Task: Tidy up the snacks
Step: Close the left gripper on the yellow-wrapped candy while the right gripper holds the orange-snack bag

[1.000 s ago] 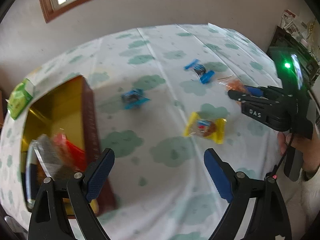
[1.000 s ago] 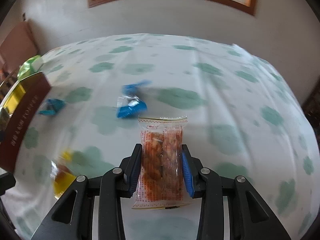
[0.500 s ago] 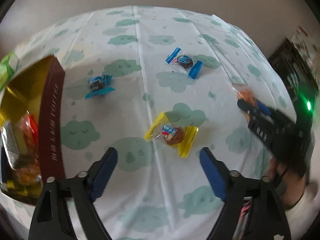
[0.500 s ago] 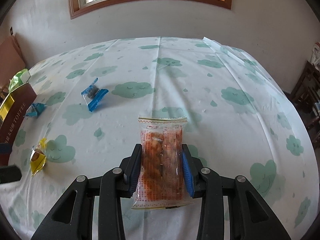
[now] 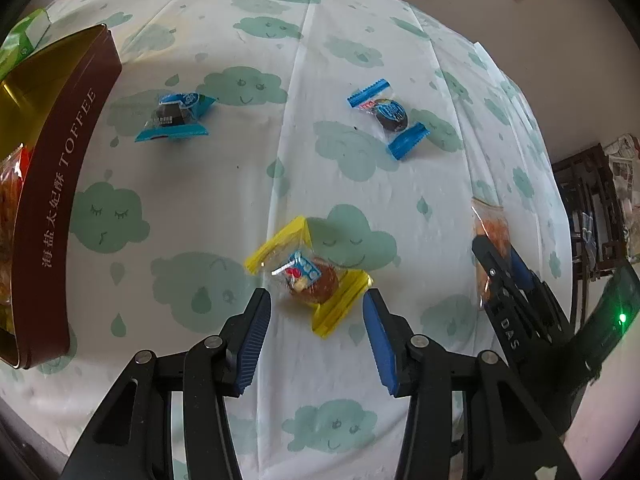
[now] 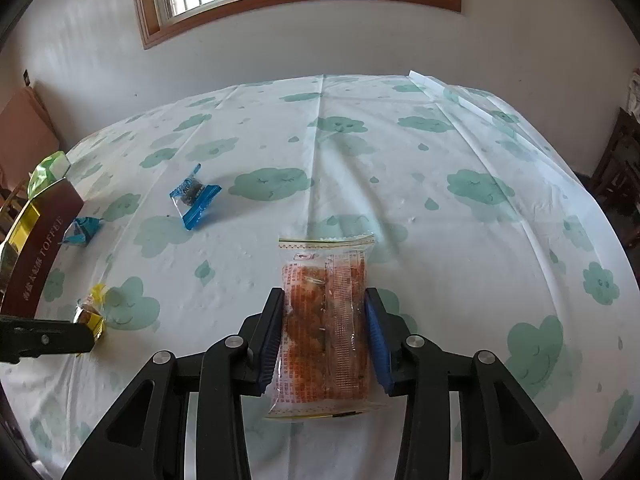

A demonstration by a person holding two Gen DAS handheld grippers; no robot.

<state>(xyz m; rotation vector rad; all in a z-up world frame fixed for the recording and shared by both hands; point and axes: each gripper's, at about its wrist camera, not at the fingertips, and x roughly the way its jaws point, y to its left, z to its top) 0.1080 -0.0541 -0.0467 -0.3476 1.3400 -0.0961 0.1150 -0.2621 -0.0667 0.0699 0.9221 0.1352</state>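
Hovering low over the surface [image 5: 248, 184], the left hand-held gripper [image 5: 316, 320] stands released, its jaws straddling the yellow-wrapped snack [image 5: 308, 276], apparently lined up to pinch it. The right hand-held gripper [image 6: 325, 336] is clenched on the orange snack packet [image 6: 325, 320], held clear above the cloth, likely for carrying to the toffee tin [image 5: 60, 184] at left.

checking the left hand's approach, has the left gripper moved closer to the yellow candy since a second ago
Yes. The left gripper has come toward the yellow candy, away from the toffee tin; its open fingers now sit on either side of the wrapper.
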